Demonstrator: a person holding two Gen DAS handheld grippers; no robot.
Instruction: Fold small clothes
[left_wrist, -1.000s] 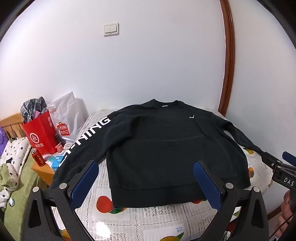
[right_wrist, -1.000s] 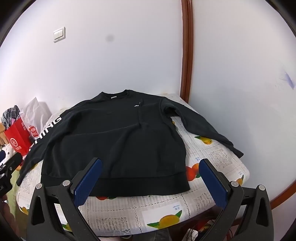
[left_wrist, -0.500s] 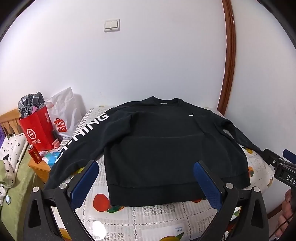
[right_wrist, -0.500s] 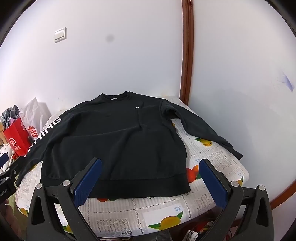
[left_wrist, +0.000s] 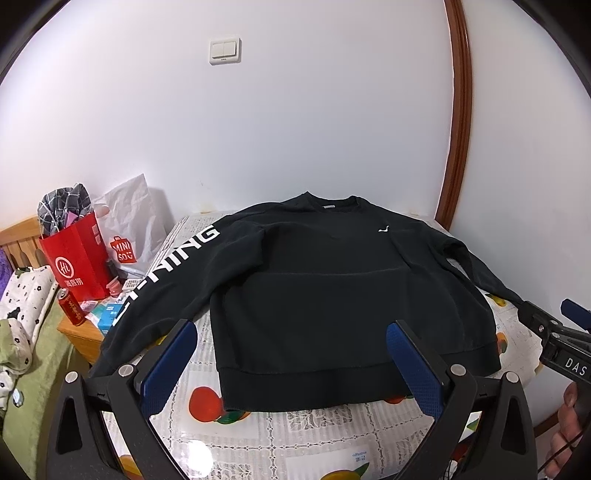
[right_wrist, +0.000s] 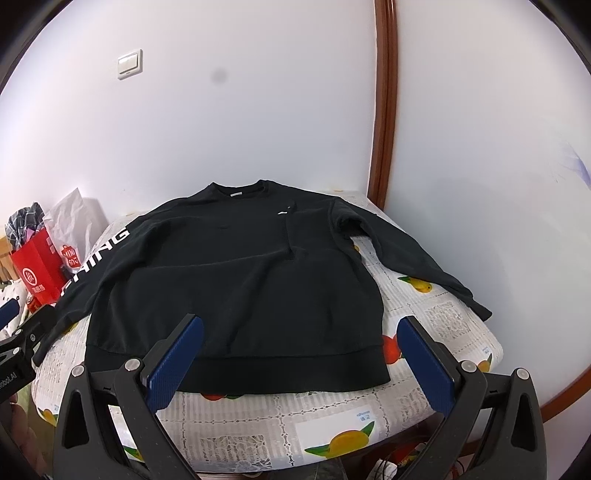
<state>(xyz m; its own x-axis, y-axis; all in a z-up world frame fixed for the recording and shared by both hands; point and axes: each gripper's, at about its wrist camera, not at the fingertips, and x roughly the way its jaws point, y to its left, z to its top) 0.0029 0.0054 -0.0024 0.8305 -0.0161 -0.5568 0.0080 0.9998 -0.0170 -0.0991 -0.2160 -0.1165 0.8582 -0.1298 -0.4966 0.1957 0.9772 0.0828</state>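
Hovering above the near edge of the table, you hold both tongs released and empty: the left tongs are splayed wide over the hem, and the right tongs gape the same way toward the hem's right half. The sweatshirt lies face up and flat on the fruit-print cloth, collar toward the wall, hem toward you, so nothing is folded yet. Its lettered sleeve slants off the left edge of the table and hangs down, while the plain sleeve stretches out across the cloth to the right. That spread suits a first fold, I judge, since each sleeve is free to be picked up and brought across the chest. A red bag and a can sit on a lower stand to the left, apart from the garment.

Compared with a second ago, your left tongs have drifted a little: the sweatshirt sits slightly more to the right in that view, and the right tongs' tip reaches in further. The cloth itself has not shifted, and neither pair has closed.
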